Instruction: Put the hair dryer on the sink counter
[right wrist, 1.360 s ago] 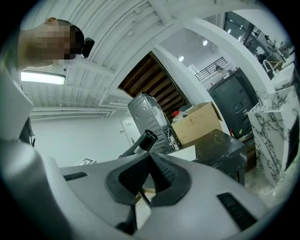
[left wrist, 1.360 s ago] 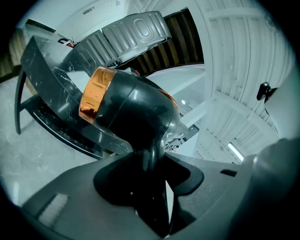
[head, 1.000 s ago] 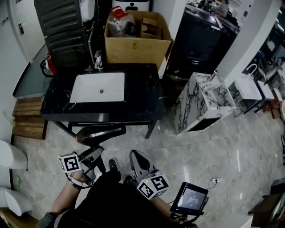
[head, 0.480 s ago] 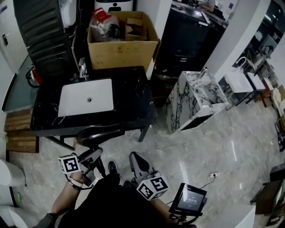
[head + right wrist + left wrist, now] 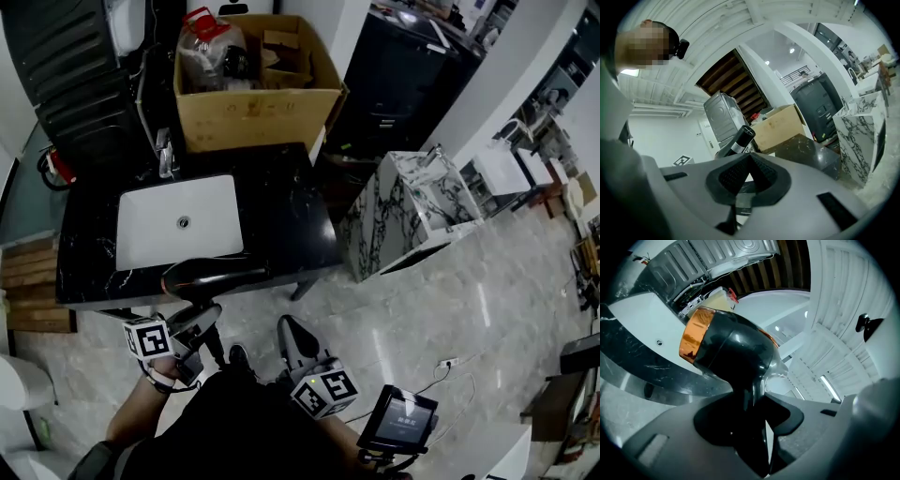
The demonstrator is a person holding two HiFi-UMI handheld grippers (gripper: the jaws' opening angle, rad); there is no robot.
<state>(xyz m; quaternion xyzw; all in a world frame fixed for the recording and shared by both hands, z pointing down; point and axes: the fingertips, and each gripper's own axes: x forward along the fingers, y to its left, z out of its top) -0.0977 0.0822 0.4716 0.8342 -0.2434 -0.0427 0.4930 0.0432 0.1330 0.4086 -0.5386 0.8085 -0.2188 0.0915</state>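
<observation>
The hair dryer (image 5: 211,278) is black and glossy with a copper ring at its back end (image 5: 726,350). My left gripper (image 5: 199,317) is shut on its handle (image 5: 751,399) and holds it level over the front edge of the black sink counter (image 5: 281,216), just in front of the white basin (image 5: 178,220). My right gripper (image 5: 287,330) hangs lower and to the right, off the counter, shut with nothing between its pads (image 5: 749,165). In the right gripper view the dryer's nozzle (image 5: 739,137) shows beyond that gripper's jaws.
A faucet (image 5: 166,155) stands behind the basin. A cardboard box (image 5: 253,103) with a plastic jug sits at the counter's back. A marble vanity (image 5: 412,206) stands on the floor to the right. Wooden pallets (image 5: 28,281) lie left. A small screen (image 5: 398,420) is near my right arm.
I have come closer to the counter. The hair dryer, still in my left gripper, has gone from in front of the counter to over its front edge. The right gripper stays low.
</observation>
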